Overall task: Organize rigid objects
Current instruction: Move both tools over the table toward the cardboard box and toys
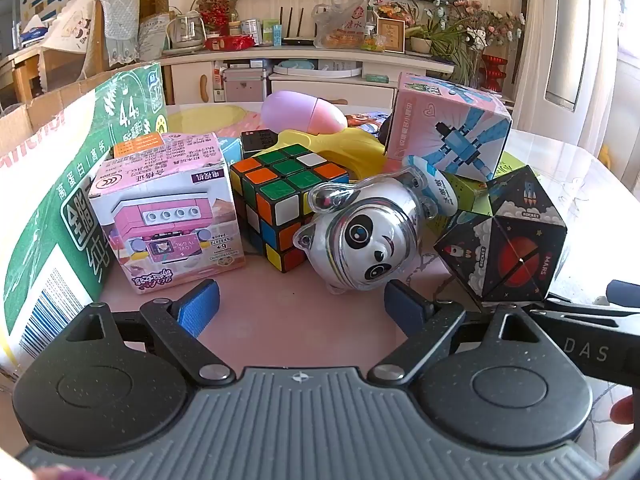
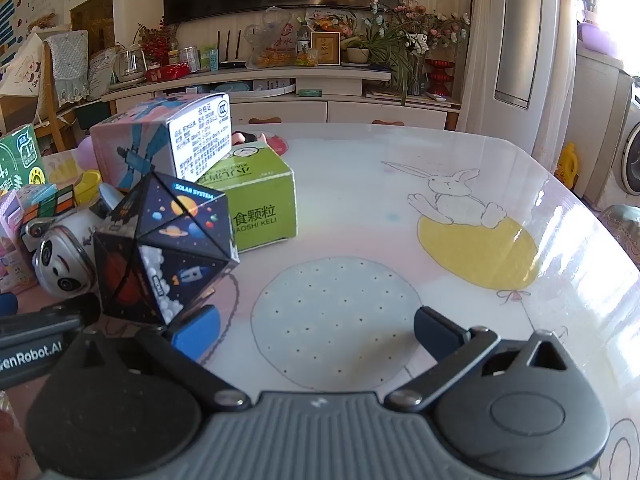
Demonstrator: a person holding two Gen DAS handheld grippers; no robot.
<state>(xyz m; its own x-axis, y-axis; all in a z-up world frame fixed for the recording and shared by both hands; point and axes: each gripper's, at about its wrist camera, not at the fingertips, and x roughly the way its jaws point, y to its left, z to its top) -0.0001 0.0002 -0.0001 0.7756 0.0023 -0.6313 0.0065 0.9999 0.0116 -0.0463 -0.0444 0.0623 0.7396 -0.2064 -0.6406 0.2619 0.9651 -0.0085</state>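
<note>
A pile of toys lies on the table. In the left wrist view I see a pink brick-set box (image 1: 168,208), a Rubik's cube (image 1: 284,204), a panda figure (image 1: 368,236), a dark space-print cube (image 1: 504,240) and a pink-and-blue box (image 1: 448,128). My left gripper (image 1: 302,306) is open and empty, just short of the panda. In the right wrist view the space-print cube (image 2: 164,248) stands just ahead of my left finger, with a green box (image 2: 256,204) and the pink-and-blue box (image 2: 160,140) behind. My right gripper (image 2: 318,330) is open and empty.
A large green carton (image 1: 60,200) with open flaps stands at the left. A yellow toy (image 1: 344,152) and a purple-pink egg shape (image 1: 300,112) lie behind the cube. The tablecloth (image 2: 440,220) with a rabbit drawing stretches right. A cluttered sideboard lies beyond the table.
</note>
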